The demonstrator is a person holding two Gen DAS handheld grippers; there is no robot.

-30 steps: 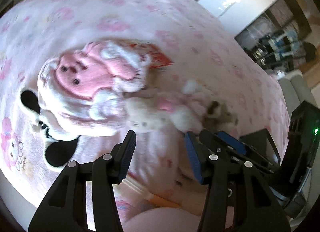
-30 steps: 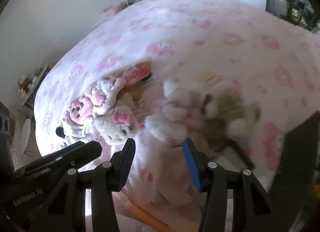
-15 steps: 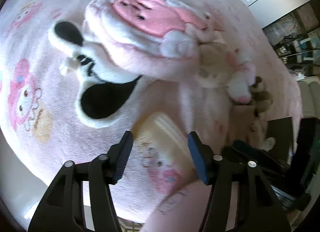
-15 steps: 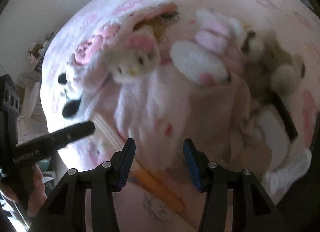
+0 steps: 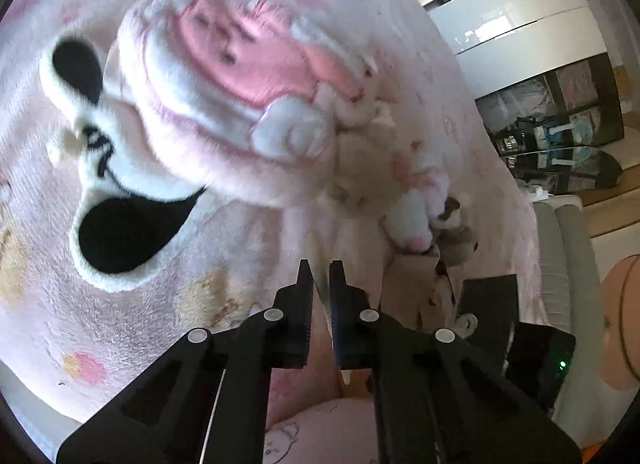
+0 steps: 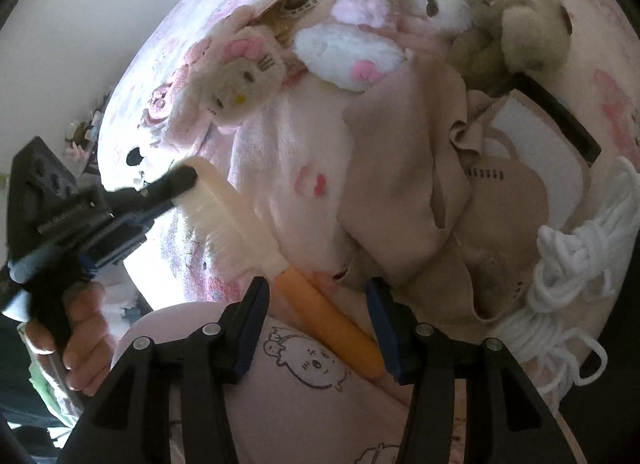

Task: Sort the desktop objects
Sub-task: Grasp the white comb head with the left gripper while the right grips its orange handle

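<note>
A brush [image 6: 256, 232] with a cream bristle head and an orange handle [image 6: 332, 320] lies on the pink blanket near the front edge. My left gripper [image 5: 321, 276] is shut on the brush head; in the right wrist view its fingers [image 6: 176, 180] clamp the cream tip. My right gripper [image 6: 316, 300] is open, its jaws standing either side of the orange handle. A big pink-and-white plush [image 5: 240, 76] and a black-and-white plush [image 5: 120, 232] lie ahead of the left gripper.
A Hello Kitty plush [image 6: 240, 76], a white-and-pink plush [image 6: 352, 52] and a brown plush [image 6: 516, 28] lie further back. A beige cloth [image 6: 404, 168], a beige pouch [image 6: 508, 200] and a coil of white rope [image 6: 576, 248] lie to the right. A pink stool [image 6: 300, 392] stands below the edge.
My left gripper has moved down to the brush and shut on its head. My right gripper has moved down and closer, so its open jaws now flank the orange handle.
</note>
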